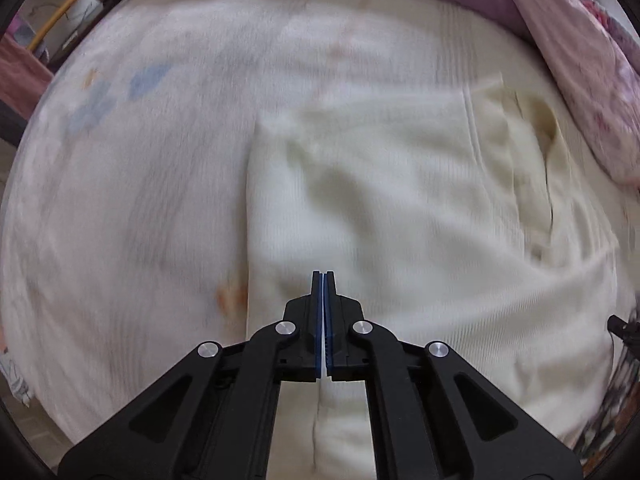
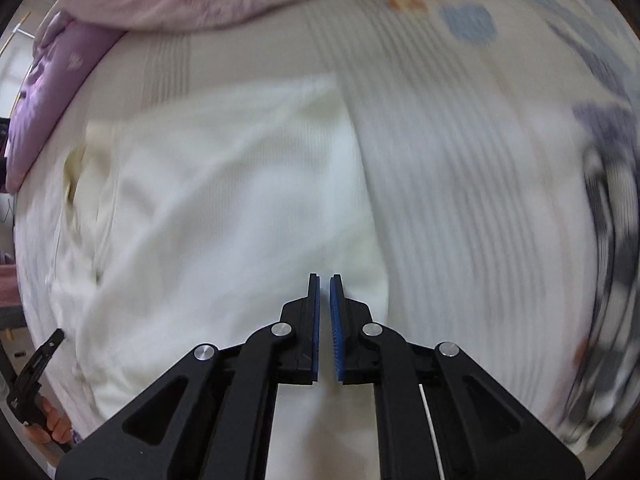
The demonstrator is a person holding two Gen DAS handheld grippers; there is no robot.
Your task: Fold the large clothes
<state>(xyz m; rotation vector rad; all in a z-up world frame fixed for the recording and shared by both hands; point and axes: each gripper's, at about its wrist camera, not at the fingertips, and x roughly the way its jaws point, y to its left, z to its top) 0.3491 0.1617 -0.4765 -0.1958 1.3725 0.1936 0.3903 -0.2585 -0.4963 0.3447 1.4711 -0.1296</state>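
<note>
1. Cream garment (image 1: pixel 400 200) lies flat on the bed sheet (image 1: pixel 140 160), below the pink quilt (image 1: pixel 580 60).
2. Left gripper (image 1: pixel 323 280) pinched together over its left edge; cloth between the pads can't be told.
3. Right gripper (image 2: pixel 325 284) nearly closed over its right edge, gap empty.
4. Risk: uneven hold skews the fold.

Soft, even daylight fills both wrist views, bright with no glare and only faint shadows in the cloth folds. Motion blur smears everything beyond the sharp foreground, heaviest toward three o'clock. Fisheye bulging bends the edges, with black vignette corners.
</note>
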